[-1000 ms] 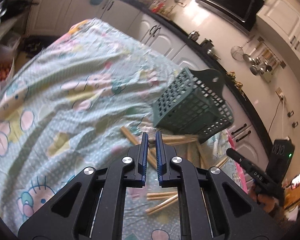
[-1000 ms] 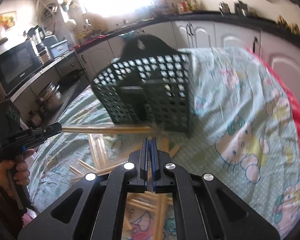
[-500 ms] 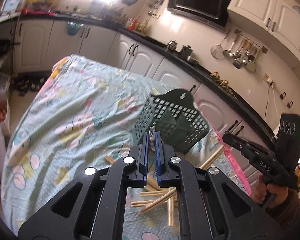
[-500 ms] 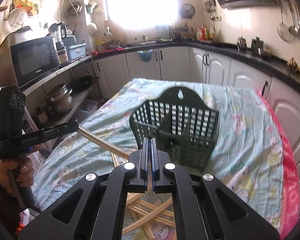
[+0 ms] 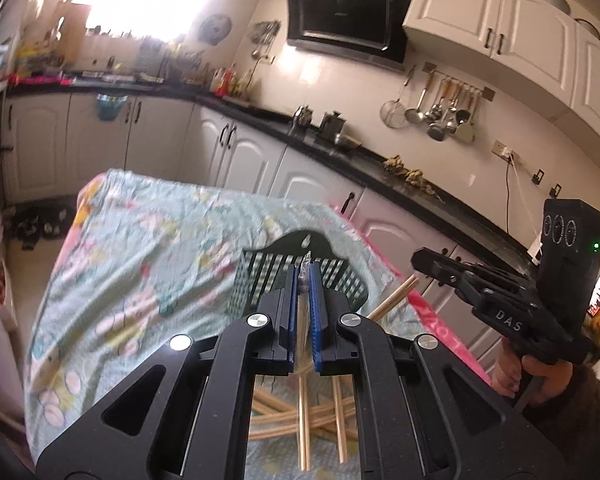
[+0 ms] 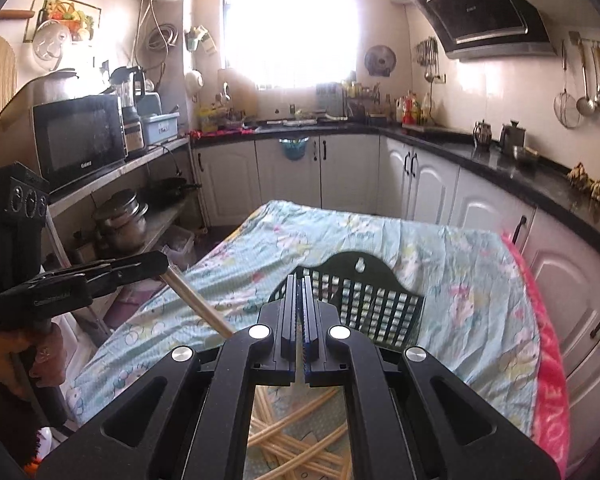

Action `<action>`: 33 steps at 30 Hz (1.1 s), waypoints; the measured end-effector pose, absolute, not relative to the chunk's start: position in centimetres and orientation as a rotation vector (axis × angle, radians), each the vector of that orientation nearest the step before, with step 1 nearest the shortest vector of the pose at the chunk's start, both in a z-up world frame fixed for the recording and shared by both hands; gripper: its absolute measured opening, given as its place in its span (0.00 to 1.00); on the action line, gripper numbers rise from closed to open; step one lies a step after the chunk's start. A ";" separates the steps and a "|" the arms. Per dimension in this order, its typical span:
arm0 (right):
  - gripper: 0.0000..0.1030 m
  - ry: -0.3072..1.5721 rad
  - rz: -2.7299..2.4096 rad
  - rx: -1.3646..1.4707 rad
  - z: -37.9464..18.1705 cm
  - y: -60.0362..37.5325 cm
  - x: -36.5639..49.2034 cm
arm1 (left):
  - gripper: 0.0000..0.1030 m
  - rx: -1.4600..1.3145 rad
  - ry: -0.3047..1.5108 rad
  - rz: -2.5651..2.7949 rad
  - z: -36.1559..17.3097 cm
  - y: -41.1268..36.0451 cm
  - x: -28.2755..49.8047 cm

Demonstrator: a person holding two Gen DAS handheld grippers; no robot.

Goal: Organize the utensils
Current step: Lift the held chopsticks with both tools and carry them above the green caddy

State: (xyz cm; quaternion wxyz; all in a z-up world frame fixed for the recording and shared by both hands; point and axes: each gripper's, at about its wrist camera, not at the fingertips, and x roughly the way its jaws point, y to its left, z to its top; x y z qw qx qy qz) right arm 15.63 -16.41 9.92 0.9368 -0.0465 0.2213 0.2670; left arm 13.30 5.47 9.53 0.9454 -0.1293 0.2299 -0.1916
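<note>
Chopsticks (image 6: 300,446) lie in a crossed heap on the bench cloth (image 6: 340,236), right under both my tools, and two are lifted out of it. My left tool (image 5: 304,280) is clenched on one chopstick (image 5: 303,420), which runs down between the blue pads and hangs under the frame; from the other side that held chopstick (image 6: 198,300) slants out of the left tool (image 6: 156,264) towards the right one. My right tool (image 6: 300,288) is also clamped, with a thin stick just showing in the slit; the left view shows a chopstick (image 5: 392,296) poking from the right tool (image 5: 420,258). The dark green slotted basket (image 6: 380,304) stands on the bench just beyond the heap, its arched back plate facing away.

I judge the next step is dropping both into the basket. My worry is the two sticks crossing and knocking each other loose, or a tip snagging a slot in the basket wall and tipping the light basket. A pinch near one end also lets a stick swivel.
</note>
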 end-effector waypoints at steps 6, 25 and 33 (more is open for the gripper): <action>0.02 0.401 0.541 -0.096 12.6 -16.6 16.1 | 0.03 -0.243 0.409 -0.420 12.7 4.6 13.6; 0.02 0.286 0.469 -0.074 18.2 -17.8 20.1 | 0.03 -0.215 0.327 -0.317 18.8 6.4 17.1; 0.02 0.334 0.437 -0.057 15.9 -18.2 22.4 | 0.03 -0.197 0.370 -0.284 16.3 6.1 18.7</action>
